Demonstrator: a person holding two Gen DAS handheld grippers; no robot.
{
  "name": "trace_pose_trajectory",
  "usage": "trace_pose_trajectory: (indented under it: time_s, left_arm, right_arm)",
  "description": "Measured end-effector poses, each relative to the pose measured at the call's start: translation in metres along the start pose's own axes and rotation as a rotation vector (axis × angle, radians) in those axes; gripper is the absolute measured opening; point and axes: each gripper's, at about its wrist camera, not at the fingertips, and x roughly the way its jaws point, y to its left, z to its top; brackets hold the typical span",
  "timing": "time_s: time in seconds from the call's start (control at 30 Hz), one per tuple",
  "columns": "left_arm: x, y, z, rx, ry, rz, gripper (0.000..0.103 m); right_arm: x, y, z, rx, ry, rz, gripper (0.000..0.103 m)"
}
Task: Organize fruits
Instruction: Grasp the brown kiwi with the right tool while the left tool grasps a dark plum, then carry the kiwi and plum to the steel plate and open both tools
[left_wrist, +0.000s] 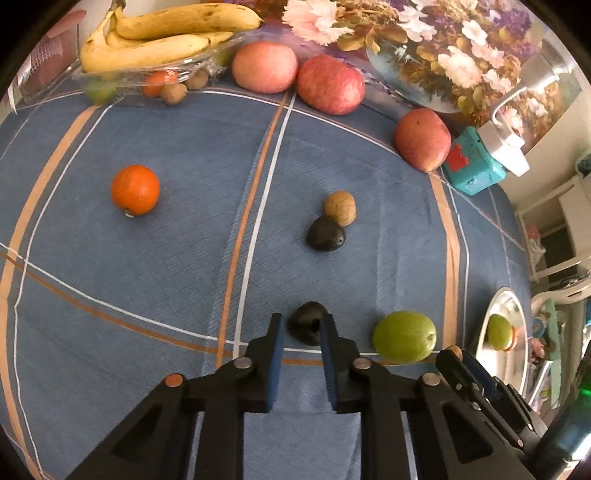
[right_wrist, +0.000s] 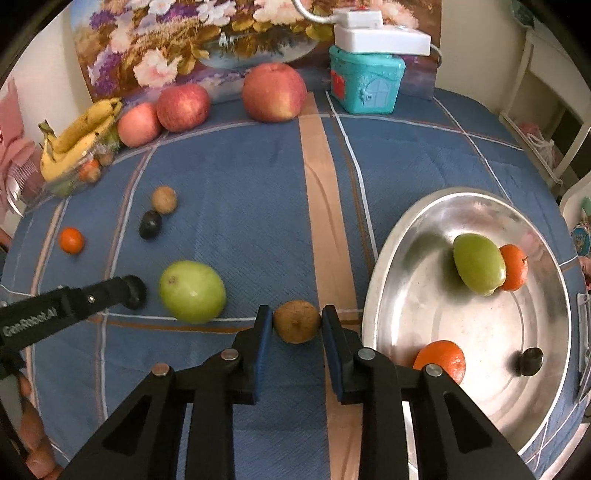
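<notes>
hidden: dark fruit (left_wrist: 306, 326) partly behind left claw (left_wrist: 302, 329) | orange (right_wrist: 441, 360) part-hidden by right claw arm

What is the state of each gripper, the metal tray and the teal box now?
Left gripper: closing around a small black fruit; grip unclear.
Right gripper: shut on a small brown round fruit.
Silver metal tray: holds several fruits.
Teal plastic box: lid closed, white adapter on top.

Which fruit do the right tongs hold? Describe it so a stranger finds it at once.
Start at the metal tray on the blue cloth. Just left of its rim, between the right tongs, sits a small brown kiwi-like fruit. The green fruit beside it is bigger and smooth.
</notes>
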Motion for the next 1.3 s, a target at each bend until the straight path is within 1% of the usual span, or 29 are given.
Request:
trace_pose_trajectory:
  time_s: [0.17, 0.27, 0.3, 0.47, 0.53, 0.63, 0.7, 0.73, 0.93, 0.97, 1.0, 1.03, 1.07, 1.1, 1.23, 1.3]
  left_arm:
    - [-0.005, 0.007, 0.003, -0.025, -0.004, -0.043, 0.021]
    - [-0.004, 0.013, 0.005, -0.063, 0.002, -0.094, 0.022]
    - [-0.004, 0.014, 0.005, -0.067, 0.002, -0.095, 0.023]
    - [0.007, 0.009, 0.002, -0.027, 0.019, -0.043, 0.027]
    - [0.011, 0.008, 0.001, -0.030, 0.028, -0.049, 0.031]
    - [0.013, 0.004, 0.001, -0.012, 0.026, -0.036, 0.036]
    - [0.015, 0.002, 0.000, -0.004, 0.029, -0.026, 0.043]
    - [0.017, 0.001, 0.000, -0.003, 0.031, -0.023, 0.044]
    - [0.020, -0.005, -0.001, 0.009, 0.031, -0.018, 0.043]
    - [0.020, -0.006, -0.002, 0.013, 0.034, -0.021, 0.040]
    - [0.021, -0.007, -0.002, 0.017, 0.037, -0.025, 0.035]
    - [0.021, -0.008, -0.002, 0.022, 0.040, -0.024, 0.033]
    - [0.021, -0.010, -0.002, 0.029, 0.040, -0.024, 0.028]
    - [0.019, -0.011, -0.002, 0.036, 0.034, -0.020, 0.026]
    - [0.014, -0.012, 0.001, 0.005, 0.027, -0.060, 0.025]
    - [0.009, -0.009, 0.003, -0.007, 0.015, -0.056, 0.025]
  right_arm:
    - [-0.008, 0.005, 0.004, -0.010, -0.019, 0.020, 0.028]
    - [-0.009, 0.009, 0.004, -0.016, -0.018, 0.027, 0.028]
    - [-0.009, 0.009, 0.004, -0.017, -0.017, 0.027, 0.028]
    - [-0.007, 0.004, 0.004, -0.002, -0.007, 0.032, 0.028]
    - [-0.008, 0.003, 0.004, 0.001, -0.007, 0.035, 0.028]
    - [-0.009, 0.002, 0.003, 0.006, -0.008, 0.039, 0.028]
    - [-0.010, 0.001, 0.003, 0.009, -0.008, 0.042, 0.028]
    - [-0.010, 0.001, 0.003, 0.011, -0.007, 0.045, 0.028]
    - [-0.011, -0.001, 0.002, 0.017, -0.009, 0.051, 0.028]
    - [-0.011, -0.002, 0.002, 0.019, -0.009, 0.052, 0.028]
    - [-0.011, -0.002, 0.002, 0.020, -0.008, 0.053, 0.028]
    - [-0.011, -0.002, 0.002, 0.022, -0.008, 0.054, 0.028]
    - [-0.011, -0.003, 0.002, 0.023, -0.008, 0.054, 0.028]
    - [-0.011, -0.003, 0.002, 0.024, -0.008, 0.054, 0.028]
    - [-0.013, -0.004, 0.002, 0.026, -0.010, 0.058, 0.028]
    - [-0.015, -0.005, 0.003, 0.031, -0.013, 0.060, 0.028]
